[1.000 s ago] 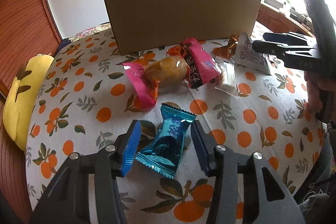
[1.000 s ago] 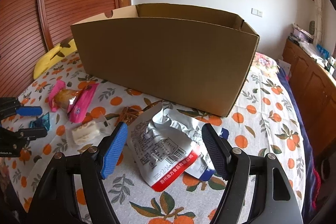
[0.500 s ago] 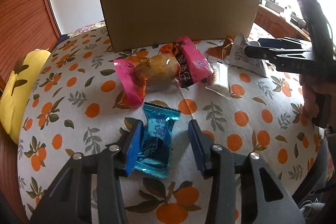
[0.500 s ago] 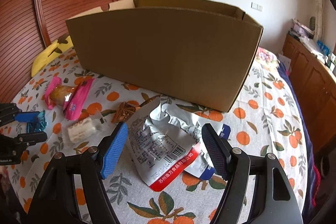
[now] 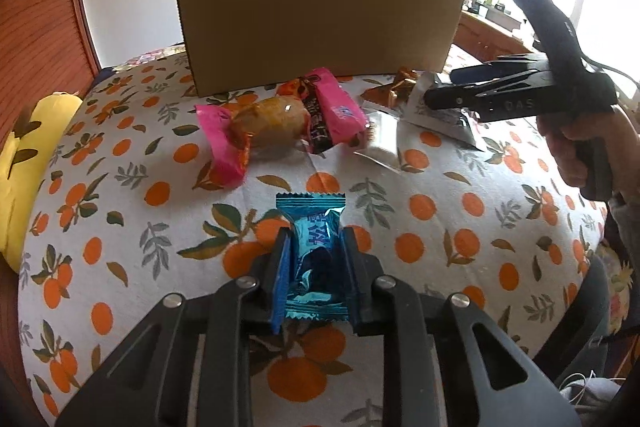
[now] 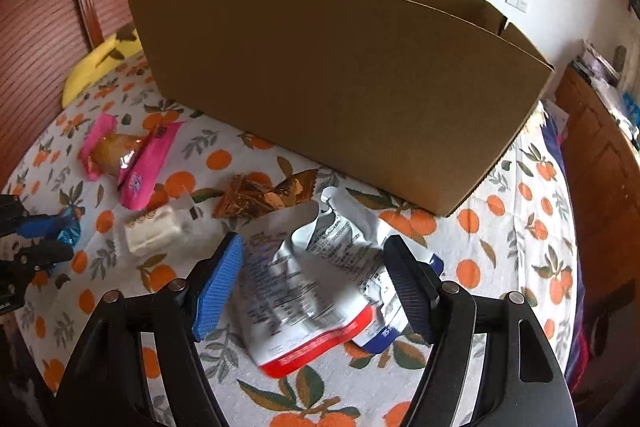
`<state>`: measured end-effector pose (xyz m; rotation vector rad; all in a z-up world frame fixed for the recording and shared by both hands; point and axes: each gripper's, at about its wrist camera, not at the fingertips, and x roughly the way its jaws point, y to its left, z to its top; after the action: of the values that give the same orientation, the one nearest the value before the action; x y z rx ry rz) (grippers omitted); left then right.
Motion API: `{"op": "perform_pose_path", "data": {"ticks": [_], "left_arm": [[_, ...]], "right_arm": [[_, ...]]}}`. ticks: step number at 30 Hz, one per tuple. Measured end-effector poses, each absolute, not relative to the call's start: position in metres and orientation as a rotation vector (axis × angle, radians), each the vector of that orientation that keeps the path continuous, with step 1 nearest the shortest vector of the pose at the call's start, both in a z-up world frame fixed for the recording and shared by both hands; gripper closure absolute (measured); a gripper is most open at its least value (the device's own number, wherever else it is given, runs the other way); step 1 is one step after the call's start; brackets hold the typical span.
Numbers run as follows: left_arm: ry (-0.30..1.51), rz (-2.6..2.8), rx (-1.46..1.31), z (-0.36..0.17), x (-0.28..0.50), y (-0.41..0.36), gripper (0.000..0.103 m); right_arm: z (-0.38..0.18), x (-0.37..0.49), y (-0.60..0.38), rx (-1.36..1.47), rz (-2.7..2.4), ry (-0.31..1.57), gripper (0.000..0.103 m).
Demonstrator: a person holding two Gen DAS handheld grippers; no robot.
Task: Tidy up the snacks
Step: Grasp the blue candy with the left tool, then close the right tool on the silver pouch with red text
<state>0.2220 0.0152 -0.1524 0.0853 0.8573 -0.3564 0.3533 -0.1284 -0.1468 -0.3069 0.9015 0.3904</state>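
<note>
Box: cardboard box (image 6: 340, 83) stands open-topped at the far side of the orange-print tablecloth (image 5: 440, 227), well behind all the loose snacks; judged to be where they go.
Silver pouches: crumpled silver pouches (image 6: 312, 279) with red and blue bottom edges lie on the cloth, between the spread fingers of the right gripper (image 6: 316, 287); the pads are not pressing on them yet.
Pink pair: clear-wrapped bun with pink ends (image 5: 264, 125) and pink bar (image 5: 332, 111) lie touching, near the box's front wall.
Small pieces: brown foil wrapper (image 6: 260, 197) and clear-wrapped white cake (image 6: 150, 229) sit between the pink pair and the pouches.
Teal candy: teal candy packet (image 5: 314, 251) lies lengthwise in the left gripper (image 5: 314, 259), whose jaws have just been closing and now pinch it at its middle, far crimped end sticking out ahead, near end under the fingers.
Step in hand: securing the teal candy for a lift, by my reading.
Doing it well: keep the pinch on the filled middle, not the crimped ends; raise it straight off the cloth, clear the box's tall front wall before letting go, and pass above the pink pair.
Risk: slick foil may slip or twist if the lift is jerky.
</note>
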Motion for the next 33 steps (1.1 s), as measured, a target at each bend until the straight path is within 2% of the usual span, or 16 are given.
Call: {"op": "perform_pose_path", "data": {"ticks": [6, 8, 12, 16, 24, 33], "left_arm": [[0.846, -0.37, 0.083, -0.154, 0.218, 0.015, 0.082], [0.846, -0.374, 0.075, -0.154, 0.218, 0.016, 0.082], [0.845, -0.377, 0.066, -0.153, 0.218, 0.018, 0.082], [0.839, -0.374, 0.069, -0.154, 0.216, 0.017, 0.082], [0.836, -0.371, 0.063, -0.154, 0.214, 0.017, 0.082], [0.826, -0.376, 0.065, -0.151, 0.208, 0.014, 0.082]], "right_arm": [[-0.147, 0.339, -0.123, -0.372, 0.404, 0.925, 0.029], [-0.147, 0.334, -0.117, -0.386, 0.424, 0.924, 0.036], [-0.155, 0.326, -0.105, -0.429, 0.461, 0.949, 0.04], [-0.161, 0.333, -0.102, -0.41, 0.467, 0.979, 0.034], [-0.164, 0.34, -0.103, -0.342, 0.496, 1.031, 0.029], [-0.162, 0.328, -0.101, -0.348, 0.476, 1.023, 0.045]]}}
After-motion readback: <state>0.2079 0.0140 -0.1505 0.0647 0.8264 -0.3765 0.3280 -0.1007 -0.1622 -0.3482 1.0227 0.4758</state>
